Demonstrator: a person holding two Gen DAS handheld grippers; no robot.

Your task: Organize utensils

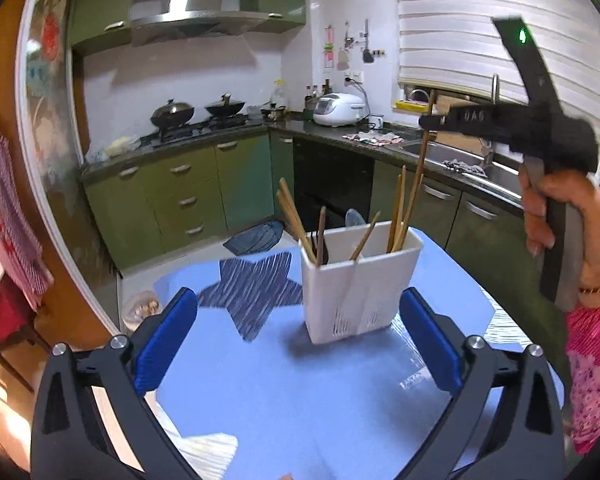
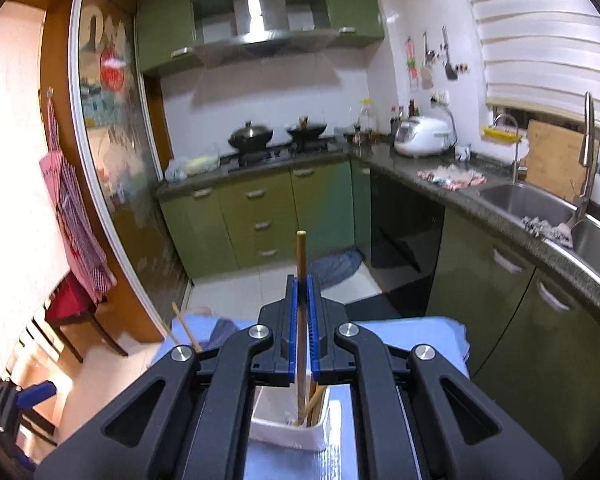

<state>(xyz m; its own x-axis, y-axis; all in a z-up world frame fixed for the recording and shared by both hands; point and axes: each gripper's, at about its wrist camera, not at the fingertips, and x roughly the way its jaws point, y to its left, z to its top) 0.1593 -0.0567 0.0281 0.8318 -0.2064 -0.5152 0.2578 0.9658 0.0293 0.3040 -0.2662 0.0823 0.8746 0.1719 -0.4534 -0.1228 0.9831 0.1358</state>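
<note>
Two grippers are working over a white utensil holder (image 1: 360, 280) that is standing on a blue tabletop (image 1: 292, 392), beside a dark star-shaped mat (image 1: 256, 292). The left gripper (image 1: 298, 340) is hovering low above the table with its blue-padded fingers spread wide, gripping nothing, the holder sitting just beyond them. The right gripper (image 2: 303, 328) is hanging above the holder with its pads pressed together on a single brown chopstick (image 2: 301, 280), which is standing nearly upright with its lower end reaching down into the holder's right compartment among other chopsticks (image 1: 400, 216). More wooden chopsticks (image 1: 296, 220) are leaning in the left compartments. The person's hand (image 1: 560, 220) is gripping the right gripper's handle.
</note>
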